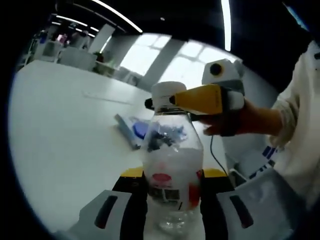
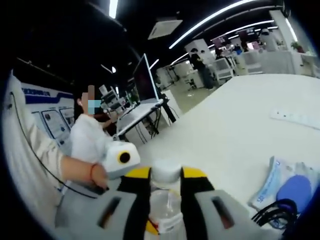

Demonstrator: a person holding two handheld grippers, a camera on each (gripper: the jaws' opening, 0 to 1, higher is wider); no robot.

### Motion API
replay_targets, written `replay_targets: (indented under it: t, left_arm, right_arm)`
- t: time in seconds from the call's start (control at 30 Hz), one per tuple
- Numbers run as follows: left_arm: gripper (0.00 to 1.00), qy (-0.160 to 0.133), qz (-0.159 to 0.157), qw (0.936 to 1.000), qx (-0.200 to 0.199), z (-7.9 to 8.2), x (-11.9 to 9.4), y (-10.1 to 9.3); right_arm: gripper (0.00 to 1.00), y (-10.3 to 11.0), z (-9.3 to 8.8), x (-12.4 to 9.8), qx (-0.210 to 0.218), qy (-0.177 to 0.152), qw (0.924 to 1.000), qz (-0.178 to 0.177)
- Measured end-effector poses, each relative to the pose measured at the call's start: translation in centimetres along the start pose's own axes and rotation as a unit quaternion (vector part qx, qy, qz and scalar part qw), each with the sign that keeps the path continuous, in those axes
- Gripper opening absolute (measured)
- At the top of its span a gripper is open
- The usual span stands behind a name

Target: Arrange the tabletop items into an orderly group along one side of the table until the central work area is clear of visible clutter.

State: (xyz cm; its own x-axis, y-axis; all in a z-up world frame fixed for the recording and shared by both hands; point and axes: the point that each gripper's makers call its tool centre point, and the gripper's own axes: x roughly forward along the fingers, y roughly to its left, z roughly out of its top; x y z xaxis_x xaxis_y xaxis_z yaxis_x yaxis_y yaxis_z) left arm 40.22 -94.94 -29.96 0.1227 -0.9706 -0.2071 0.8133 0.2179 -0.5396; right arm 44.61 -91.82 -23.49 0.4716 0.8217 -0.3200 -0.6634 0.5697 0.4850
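Left gripper view: left gripper (image 1: 172,192) grips bottle (image 1: 172,165), right gripper (image 1: 172,100) its cap (image 1: 167,92); packet (image 1: 131,129) behind.

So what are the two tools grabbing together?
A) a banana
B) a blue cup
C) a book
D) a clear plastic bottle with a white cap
D: the left tool clamps the clear bottle low on its body, and the right tool closes at its white cap.

Ahead and left of the left gripper (image 1: 172,200), the table (image 1: 65,135) lies bare. The bottle (image 1: 172,165) fills its jaws; just behind lie a pack (image 1: 127,131) and blue disc (image 1: 141,130); the right gripper (image 1: 200,100) blocks the cap.
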Motion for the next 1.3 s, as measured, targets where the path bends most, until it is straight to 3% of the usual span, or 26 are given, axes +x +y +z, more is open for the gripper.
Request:
replay_targets:
  t: [0.2, 0.6, 1.3]
  left_arm:
    - [0.37, -0.002, -0.002, 1.0, -0.002, 0.0, -0.2, 0.1]
    - [0.37, -0.006, -0.005, 1.0, -0.001, -0.1, -0.4, 0.0]
    - [0.37, -0.004, -0.012, 0.9999, 0.003, -0.1, -0.7, -0.4]
  right_arm:
    - [0.2, 0.4, 0.0, 0.3, -0.004, 0.001, 0.9996, 0.028]
    - [0.21, 0.8, -0.2, 0.7, 0.003, 0.001, 0.9988, 0.049]
    - [0.18, 1.3, -0.3, 1.0, 0.006, 0.001, 0.9985, 0.054]
